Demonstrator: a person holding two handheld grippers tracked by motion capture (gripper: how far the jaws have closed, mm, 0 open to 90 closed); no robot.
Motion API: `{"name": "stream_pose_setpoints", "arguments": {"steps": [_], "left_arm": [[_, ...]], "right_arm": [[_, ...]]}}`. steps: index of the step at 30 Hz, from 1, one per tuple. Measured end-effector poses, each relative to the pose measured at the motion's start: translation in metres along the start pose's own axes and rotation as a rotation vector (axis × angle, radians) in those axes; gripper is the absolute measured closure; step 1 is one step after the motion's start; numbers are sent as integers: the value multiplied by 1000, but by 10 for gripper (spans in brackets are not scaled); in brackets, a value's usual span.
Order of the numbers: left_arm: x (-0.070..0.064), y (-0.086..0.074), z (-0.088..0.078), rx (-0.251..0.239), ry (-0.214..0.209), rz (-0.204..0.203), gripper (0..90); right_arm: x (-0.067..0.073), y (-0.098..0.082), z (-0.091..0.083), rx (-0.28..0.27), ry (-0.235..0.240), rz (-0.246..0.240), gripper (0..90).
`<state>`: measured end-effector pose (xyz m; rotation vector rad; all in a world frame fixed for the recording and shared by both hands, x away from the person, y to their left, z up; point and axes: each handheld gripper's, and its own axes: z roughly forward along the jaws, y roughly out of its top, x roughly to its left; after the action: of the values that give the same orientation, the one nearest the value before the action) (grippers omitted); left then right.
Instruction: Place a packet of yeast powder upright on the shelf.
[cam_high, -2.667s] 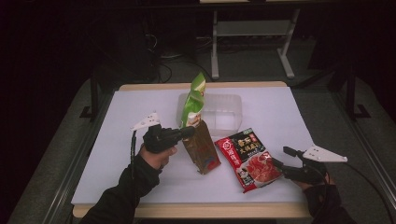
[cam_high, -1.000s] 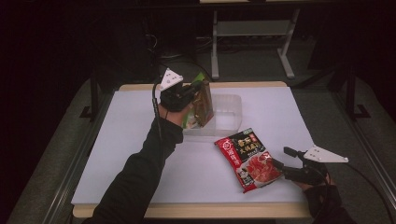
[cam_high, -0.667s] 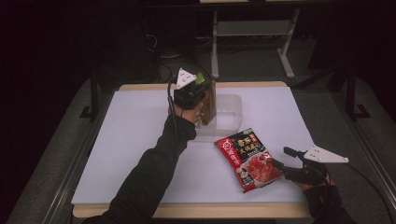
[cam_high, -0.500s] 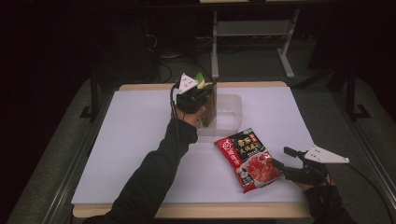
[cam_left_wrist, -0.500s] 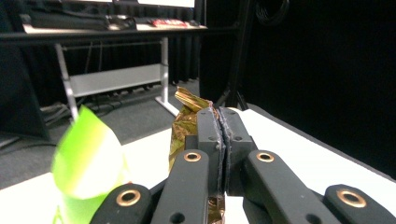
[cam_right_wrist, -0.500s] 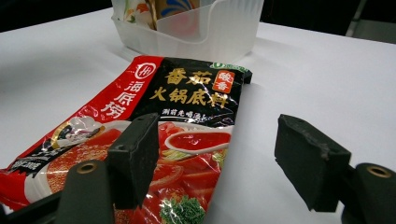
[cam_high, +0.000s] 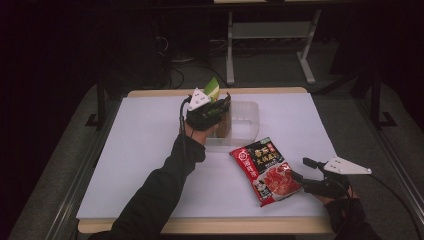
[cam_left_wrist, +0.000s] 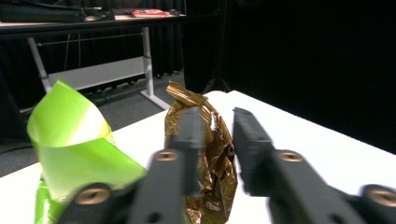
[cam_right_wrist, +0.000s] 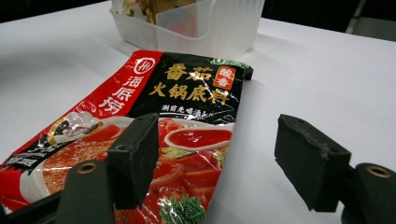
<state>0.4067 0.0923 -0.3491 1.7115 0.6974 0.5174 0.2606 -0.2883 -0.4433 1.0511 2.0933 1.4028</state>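
My left gripper (cam_high: 216, 106) hangs over the left end of a clear plastic bin (cam_high: 246, 120) at the back of the table. In the left gripper view its jaws (cam_left_wrist: 217, 128) have just been opening and stand open, with the crumpled top of a gold foil packet (cam_left_wrist: 208, 149) between them and a small gap at the right jaw. A green packet (cam_left_wrist: 70, 140) stands upright beside the gold one and pokes up behind the gripper (cam_high: 213, 89). A red sauce packet (cam_high: 265, 169) lies flat in front of the bin. My right gripper (cam_right_wrist: 219, 158) rests open at its near right corner (cam_high: 300, 170), one jaw above the packet (cam_right_wrist: 187, 93) and the other above the table.
A white sheet (cam_high: 140, 150) covers the table, which has a wooden front edge. The bin (cam_right_wrist: 224, 32) sits just beyond the red packet. A white metal frame (cam_high: 270, 35) stands on the dark floor behind the table.
My left gripper carried the gold and green packets from mid-table to the bin, lowered them into its left end, and its jaws parted. The right gripper stayed still.
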Motion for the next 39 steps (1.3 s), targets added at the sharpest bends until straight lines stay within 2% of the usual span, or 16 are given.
{"name": "stream_pose_setpoints", "arguments": {"steps": [2,3,8,11,15,17,21,25,27,29,31,33,34,35,38,39], "left_arm": [[0,0,-8,1,-25,23,624],[0,-1,-13,6,-52,34,610],[0,-8,-38,27,-101,81,524],[2,-14,-52,40,-115,86,475],[2,-26,-71,67,-155,86,435],[0,-34,-80,82,-189,72,415],[-4,-55,-89,145,-258,66,368],[-6,-76,-82,237,-315,61,346],[-5,-84,-74,274,-315,61,345],[-4,-92,-65,306,-347,32,346],[-5,-97,-57,328,-360,25,345],[-4,-99,-51,326,-381,-16,346],[-3,-100,-48,318,-396,-55,347],[-2,-100,-46,320,-412,-71,348],[-4,-102,-37,316,-417,-112,367],[-5,-102,-35,313,-430,-133,367]], "right_arm": [[1,0,1,11,3,-7,301],[1,0,1,14,1,-10,301],[1,2,3,48,6,-5,301],[1,3,5,81,13,-5,287],[1,4,9,149,15,14,272],[0,4,11,192,22,29,266],[-4,3,9,215,57,82,258],[-5,2,10,267,140,109,281],[-3,1,13,288,184,107,336],[0,2,14,296,182,100,329],[-1,2,14,299,188,110,342],[-1,1,14,303,192,117,361],[-1,1,14,303,192,120,370],[-1,1,13,301,192,120,379],[0,1,13,298,198,114,405],[1,1,13,296,200,112,445]]}}
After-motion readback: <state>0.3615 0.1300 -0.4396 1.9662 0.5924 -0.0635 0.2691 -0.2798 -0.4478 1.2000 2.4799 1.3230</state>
